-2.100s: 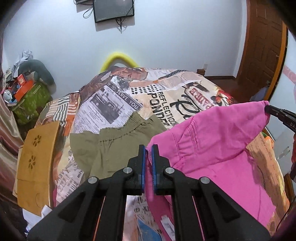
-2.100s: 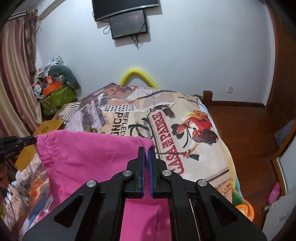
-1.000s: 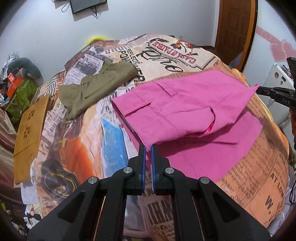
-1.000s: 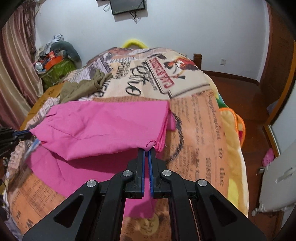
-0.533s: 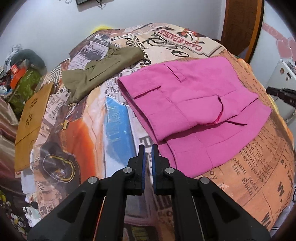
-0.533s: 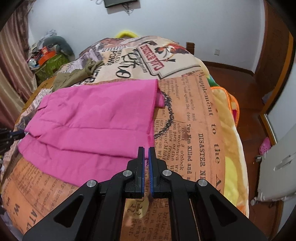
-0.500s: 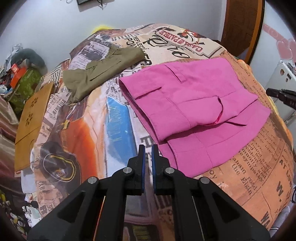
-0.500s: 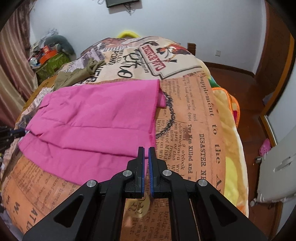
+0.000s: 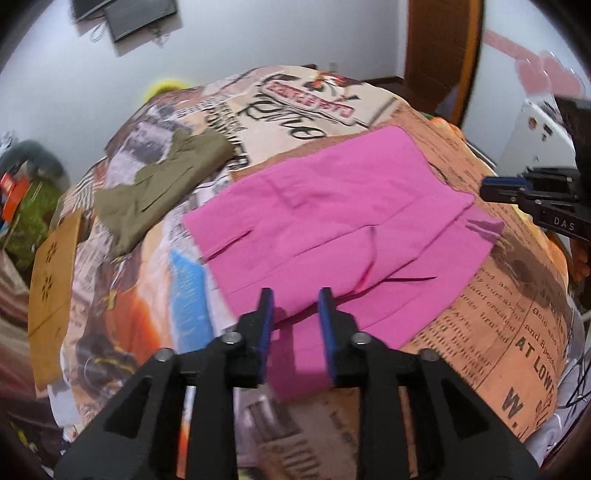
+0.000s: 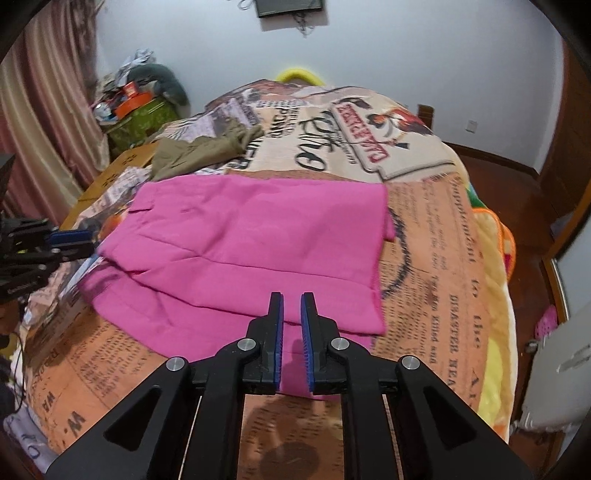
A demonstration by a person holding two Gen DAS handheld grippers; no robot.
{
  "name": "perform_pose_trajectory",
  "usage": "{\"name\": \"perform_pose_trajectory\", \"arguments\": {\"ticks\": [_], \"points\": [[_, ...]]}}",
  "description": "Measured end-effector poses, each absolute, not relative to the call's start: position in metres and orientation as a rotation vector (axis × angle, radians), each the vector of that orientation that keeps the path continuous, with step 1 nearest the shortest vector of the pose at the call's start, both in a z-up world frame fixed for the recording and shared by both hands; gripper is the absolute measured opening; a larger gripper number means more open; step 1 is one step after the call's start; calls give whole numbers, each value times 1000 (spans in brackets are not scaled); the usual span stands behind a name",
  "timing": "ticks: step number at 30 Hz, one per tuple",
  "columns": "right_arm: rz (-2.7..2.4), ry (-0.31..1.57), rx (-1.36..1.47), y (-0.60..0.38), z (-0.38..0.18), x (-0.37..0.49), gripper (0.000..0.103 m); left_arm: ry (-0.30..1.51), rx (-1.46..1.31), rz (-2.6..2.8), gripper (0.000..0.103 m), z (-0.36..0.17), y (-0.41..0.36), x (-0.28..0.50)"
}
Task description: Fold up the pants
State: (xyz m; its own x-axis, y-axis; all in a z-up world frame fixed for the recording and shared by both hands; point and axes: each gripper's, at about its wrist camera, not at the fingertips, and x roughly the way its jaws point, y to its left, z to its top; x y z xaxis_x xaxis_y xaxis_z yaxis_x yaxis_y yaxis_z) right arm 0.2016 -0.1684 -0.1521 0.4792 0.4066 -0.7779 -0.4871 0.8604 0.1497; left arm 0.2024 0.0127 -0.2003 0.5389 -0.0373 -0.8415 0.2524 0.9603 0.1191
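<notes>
Both grippers have released: left gripper [image 9: 295, 306] spread wide, right gripper [image 10: 291, 310] parted narrowly, neither pinching cloth. Pink pants [image 10: 255, 243] lie folded once on the bed [image 10: 436, 258], olive garment [image 10: 207, 147] at 11 o'clock. Recommendation: regrip near-edge corners evenly, fold squarely toward 12 o'clock.

**A Bedroom With a Big Bed**

The walls [image 10: 406, 55] are white. A dark screen [image 10: 290, 7] hangs up high. The floor [image 10: 524, 199] is brown wood. A striped curtain [image 10: 40, 122] hangs beside the bed [image 10: 436, 236]. A brown door [image 9: 439, 48] stands behind it.
</notes>
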Motion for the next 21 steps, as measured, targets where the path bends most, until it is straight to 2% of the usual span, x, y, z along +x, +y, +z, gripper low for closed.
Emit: {"name": "perform_pose_trajectory", "arguments": {"ticks": [1, 2, 3, 4, 5, 12, 21], "points": [[559, 919, -102, -165, -152, 200, 16, 997, 251, -183, 42, -203, 7, 205], [565, 916, -105, -162, -151, 199, 26, 1005, 259, -187, 53, -205, 4, 206], [571, 912, -107, -160, -151, 198, 33, 1018, 268, -191, 57, -208, -1, 208], [573, 908, -108, -158, -151, 198, 48, 1025, 271, -193, 61, -211, -4, 209], [575, 901, -110, -155, -152, 197, 56, 1032, 275, -195, 62, -213, -6, 209], [604, 939, -138, -141, -163, 200, 58, 1101, 364, -179, 65, -238, -16, 219], [658, 981, -153, -127, -175, 206, 58, 1063, 391, -158, 66, -237, -21, 240]]}}
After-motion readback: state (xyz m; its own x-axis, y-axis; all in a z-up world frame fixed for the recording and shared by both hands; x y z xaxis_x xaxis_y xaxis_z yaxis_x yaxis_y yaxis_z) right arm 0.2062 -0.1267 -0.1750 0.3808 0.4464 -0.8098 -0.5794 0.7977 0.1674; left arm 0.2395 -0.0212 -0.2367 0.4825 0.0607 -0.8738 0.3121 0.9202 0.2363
